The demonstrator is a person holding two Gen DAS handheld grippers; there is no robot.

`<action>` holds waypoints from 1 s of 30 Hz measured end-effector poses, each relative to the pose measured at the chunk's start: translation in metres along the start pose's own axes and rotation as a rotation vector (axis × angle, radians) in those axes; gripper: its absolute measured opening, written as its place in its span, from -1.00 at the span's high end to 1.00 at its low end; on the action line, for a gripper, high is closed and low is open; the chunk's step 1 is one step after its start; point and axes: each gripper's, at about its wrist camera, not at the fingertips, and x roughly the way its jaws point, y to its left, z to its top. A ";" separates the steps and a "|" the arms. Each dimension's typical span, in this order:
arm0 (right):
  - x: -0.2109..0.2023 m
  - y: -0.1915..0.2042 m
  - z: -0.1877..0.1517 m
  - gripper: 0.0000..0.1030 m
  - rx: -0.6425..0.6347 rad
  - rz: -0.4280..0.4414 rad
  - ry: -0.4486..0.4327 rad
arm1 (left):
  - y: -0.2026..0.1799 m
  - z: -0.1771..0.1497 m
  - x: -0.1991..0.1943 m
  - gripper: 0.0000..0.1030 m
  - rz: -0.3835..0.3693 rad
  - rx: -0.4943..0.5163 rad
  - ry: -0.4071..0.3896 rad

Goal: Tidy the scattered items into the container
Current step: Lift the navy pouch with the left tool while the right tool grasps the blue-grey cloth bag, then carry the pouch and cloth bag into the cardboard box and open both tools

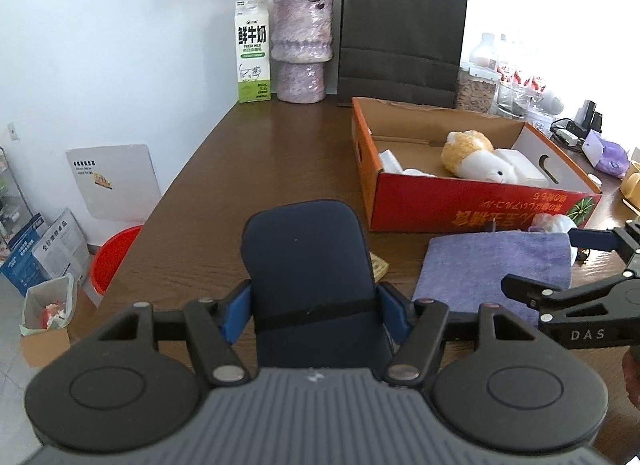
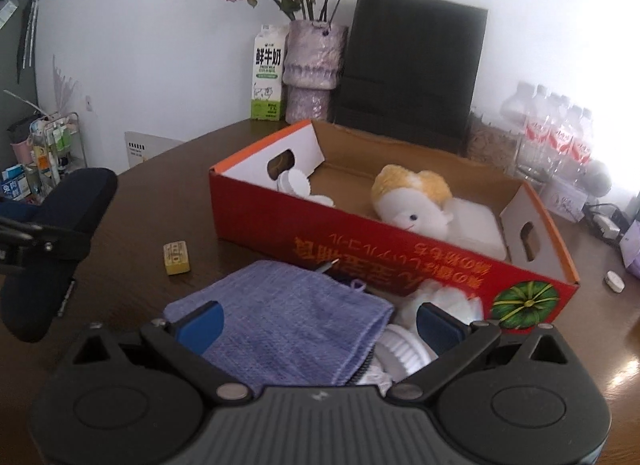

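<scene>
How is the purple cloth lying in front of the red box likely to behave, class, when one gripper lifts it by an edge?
The purple cloth will probably droop and fold: it lies flat and limp, its woven surface rumpled at the edge. It looks light, so lifting should be easy. It overlaps white items beside it, so these may shift. The open right hand-held gripper straddles it.

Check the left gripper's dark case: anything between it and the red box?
Nothing visible. The left gripper is clamped on the dark case, and bare table runs from it to the open-topped red box. The purple cloth lies to the right, off that line.
</scene>
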 end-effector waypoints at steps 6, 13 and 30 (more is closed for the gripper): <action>0.001 0.007 -0.005 -0.43 -0.036 -0.006 -0.001 | 0.006 -0.002 0.001 -0.30 -0.010 -0.007 0.002; -0.007 0.010 -0.008 0.41 -0.061 0.030 -0.017 | 0.002 -0.005 -0.001 -0.30 -0.017 -0.005 0.001; -0.059 0.006 -0.003 0.93 -0.036 0.118 -0.141 | -0.019 -0.004 -0.026 -0.30 -0.033 0.024 -0.042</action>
